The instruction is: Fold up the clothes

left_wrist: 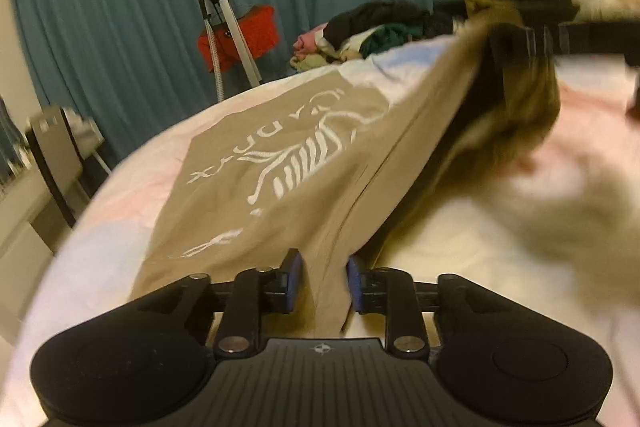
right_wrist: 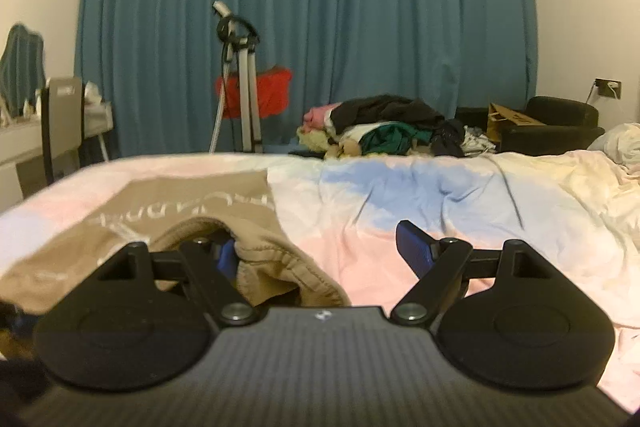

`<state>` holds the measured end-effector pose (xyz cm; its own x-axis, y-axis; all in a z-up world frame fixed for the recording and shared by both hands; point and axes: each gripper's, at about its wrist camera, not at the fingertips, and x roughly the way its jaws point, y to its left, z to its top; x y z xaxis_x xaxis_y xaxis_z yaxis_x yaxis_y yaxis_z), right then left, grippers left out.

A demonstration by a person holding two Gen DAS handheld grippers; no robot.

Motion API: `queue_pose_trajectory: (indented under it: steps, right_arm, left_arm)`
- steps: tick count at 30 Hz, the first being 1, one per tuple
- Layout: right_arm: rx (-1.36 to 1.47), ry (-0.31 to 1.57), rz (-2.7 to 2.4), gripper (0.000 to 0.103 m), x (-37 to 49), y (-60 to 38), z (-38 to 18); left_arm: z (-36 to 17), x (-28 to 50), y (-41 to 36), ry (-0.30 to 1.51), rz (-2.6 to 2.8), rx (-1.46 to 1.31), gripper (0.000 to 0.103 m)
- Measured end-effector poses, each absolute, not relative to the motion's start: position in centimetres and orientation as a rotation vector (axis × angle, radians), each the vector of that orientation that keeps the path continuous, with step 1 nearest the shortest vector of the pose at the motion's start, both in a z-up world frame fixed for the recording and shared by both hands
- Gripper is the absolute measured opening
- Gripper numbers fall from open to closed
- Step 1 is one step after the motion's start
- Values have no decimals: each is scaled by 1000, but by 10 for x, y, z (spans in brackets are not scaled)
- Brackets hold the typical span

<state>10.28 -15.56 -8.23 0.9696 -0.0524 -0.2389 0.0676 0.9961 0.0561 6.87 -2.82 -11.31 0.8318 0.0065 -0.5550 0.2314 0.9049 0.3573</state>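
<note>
So this is mid-fold on the tan shirt (left_wrist: 280,155) with the white print. It lies flat across the bed (left_wrist: 460,227), printed side up, running from 6 o'clock up toward 11 in the left wrist view. One long edge is lifted off the duvet in a ridge that climbs toward 2 o'clock.

Left tool (left_wrist: 324,273): jaws partly parted, with a strip of the shirt running between the pads (left_wrist: 294,275). The cloth looks slack there rather than pinched, so I'd call it released.

Right tool (right_wrist: 320,247): jaws spread wide and gripping nothing. A ribbed edge of the shirt, hem or collar (I can't tell which), is draped over its 9 o'clock finger, while the 3 o'clock pad is bare over the pink sheet. From the left camera it shows as a blur at 2 o'clock with the cloth hanging off it.

My read is that a side fold is being laid over and let go, but it isn't finished, because that raised edge hasn't settled flat.

The next move probably calls for slipping the right tool out from under the draped edge without dragging the shirt along. After that, get the fold flat and square before regripping for the next one.

The unfolded pile (right_wrist: 392,123) waits at the far edge of the bed, around 12 to 1 o'clock.
</note>
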Motion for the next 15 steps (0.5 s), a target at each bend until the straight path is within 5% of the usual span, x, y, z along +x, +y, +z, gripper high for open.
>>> queue_pose_trajectory:
  steps: [12, 15]
  right_arm:
    - [166, 152, -223, 82, 101, -197, -63]
    - [127, 81, -267, 88, 96, -199, -54]
  left_arm:
    - [-93, 33, -29, 480, 9, 508, 53]
    - [-78, 23, -22, 428, 44, 471, 65]
